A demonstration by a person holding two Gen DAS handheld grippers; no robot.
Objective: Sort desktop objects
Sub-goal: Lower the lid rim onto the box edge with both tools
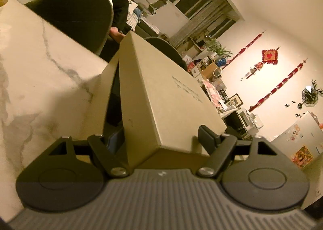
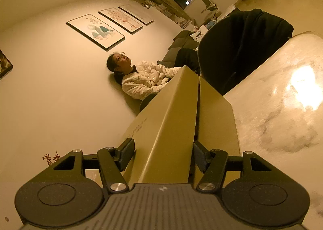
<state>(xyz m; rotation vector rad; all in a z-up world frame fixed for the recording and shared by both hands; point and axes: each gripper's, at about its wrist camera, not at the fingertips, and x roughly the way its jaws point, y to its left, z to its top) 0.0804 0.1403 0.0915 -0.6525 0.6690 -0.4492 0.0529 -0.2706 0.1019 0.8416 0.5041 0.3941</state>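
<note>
The box [image 1: 161, 96], a tan cardboard carton with faint print on its top face, is held between both grippers over the marble table [image 1: 40, 64]. A second tan panel [image 1: 107, 92], either its lid or another part of it, stands close against one side, with a dark gap between the two.

**Position.** In the left wrist view the box runs from 6 o'clock toward 12 o'clock, with its near corner projecting between the jaws. In the right wrist view the box [image 2: 171, 119] runs the same way, with the table [image 2: 282, 108] at 3 o'clock.

**Left gripper** [image 1: 161, 139]. The jaws are spread wide around the near corner. The pad at 3 o'clock sits at the box edge; the pad at 9 o'clock is partly hidden in the gap. Firm contact cannot be confirmed.

**Right gripper** [image 2: 163, 155]. The jaws are moderately spread and pinch the box end, with both pads flat against opposite faces.

**Hazards.**
- Corner grip: the left jaws straddle an angled edge, so the box may pivot or slide out.
- Loose panel: the gap suggests two parts; uneven pull may separate them.
- Uneven hand motion may twist the carton.
- A dark chair [image 2: 242, 48] and a seated person [image 2: 145, 78] lie at 12 o'clock; overshoot risks contact.
</note>
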